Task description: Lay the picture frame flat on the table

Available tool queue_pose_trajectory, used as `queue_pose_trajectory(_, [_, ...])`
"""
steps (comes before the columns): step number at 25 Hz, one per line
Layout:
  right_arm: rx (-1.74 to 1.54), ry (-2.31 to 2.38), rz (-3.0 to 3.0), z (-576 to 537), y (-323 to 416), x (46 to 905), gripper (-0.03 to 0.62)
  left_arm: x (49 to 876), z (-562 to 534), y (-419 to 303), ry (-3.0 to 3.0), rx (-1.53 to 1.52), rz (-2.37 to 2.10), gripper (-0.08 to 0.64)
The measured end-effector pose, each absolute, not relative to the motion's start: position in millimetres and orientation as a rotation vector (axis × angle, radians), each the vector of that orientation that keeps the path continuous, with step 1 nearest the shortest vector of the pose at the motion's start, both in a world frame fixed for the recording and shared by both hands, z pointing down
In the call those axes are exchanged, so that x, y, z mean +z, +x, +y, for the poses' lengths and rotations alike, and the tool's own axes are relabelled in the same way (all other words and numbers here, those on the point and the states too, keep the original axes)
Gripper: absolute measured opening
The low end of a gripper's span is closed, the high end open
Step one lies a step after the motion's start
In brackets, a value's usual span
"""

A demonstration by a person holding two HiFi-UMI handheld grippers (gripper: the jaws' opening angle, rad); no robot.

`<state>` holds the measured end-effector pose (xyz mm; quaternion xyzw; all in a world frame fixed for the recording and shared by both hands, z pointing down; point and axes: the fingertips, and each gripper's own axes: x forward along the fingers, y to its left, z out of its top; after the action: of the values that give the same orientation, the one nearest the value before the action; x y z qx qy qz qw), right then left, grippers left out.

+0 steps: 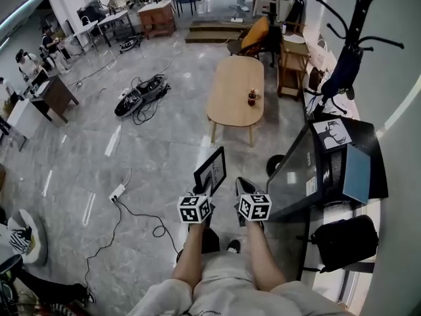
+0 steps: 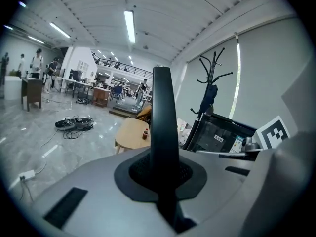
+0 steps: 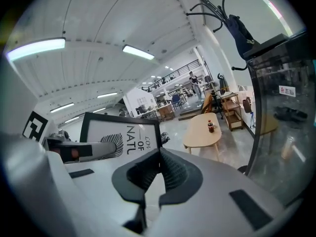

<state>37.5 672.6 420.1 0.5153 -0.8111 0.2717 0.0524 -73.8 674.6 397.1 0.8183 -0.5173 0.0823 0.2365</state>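
Observation:
The black picture frame (image 1: pixel 210 170) with a white print is held upright over the floor, with my left gripper (image 1: pixel 197 195) shut on its lower edge. In the left gripper view the frame (image 2: pixel 163 122) stands edge-on, rising from between the jaws of that gripper (image 2: pixel 164 169). My right gripper (image 1: pixel 247 188) is beside it, shut with nothing in it. From the right gripper (image 3: pixel 159 157) the frame's face (image 3: pixel 121 132) shows at the left. The oval wooden table (image 1: pixel 235 91) stands ahead, apart from both grippers, with a small bottle (image 1: pixel 251 97) on it.
A dark glass-topped cabinet (image 1: pixel 309 170) stands close on the right, with a black bag (image 1: pixel 345 239) beside it. A coat rack (image 1: pixel 348 51) stands by the wall. Tangled cables (image 1: pixel 141 94) and a power strip (image 1: pixel 117 192) lie on the floor at left. A wooden shelf (image 1: pixel 293 64) is beyond the table.

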Motion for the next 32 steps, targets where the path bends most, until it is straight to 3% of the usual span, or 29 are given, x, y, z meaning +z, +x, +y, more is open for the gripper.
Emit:
queue_pose_trajectory(9, [0.803,1.491,-2.555,638.3,23.9,425.1,0.034,412.3,634.4,-83.0,2.225,0.191,-1.437,0.028])
queue_pose_trajectory(20, [0.83,1.589,-2.528,508.6,38.1,410.6,0.035,391.5,494.2,-77.8,2.266,0.151,-1.395,0.028])
queue_pose_trajectory(32, [0.854,1.609,-2.516,397.7,5.9,406.8,0.032,396.1,375.0,-103.4,2.274,0.171,-1.319,0.028])
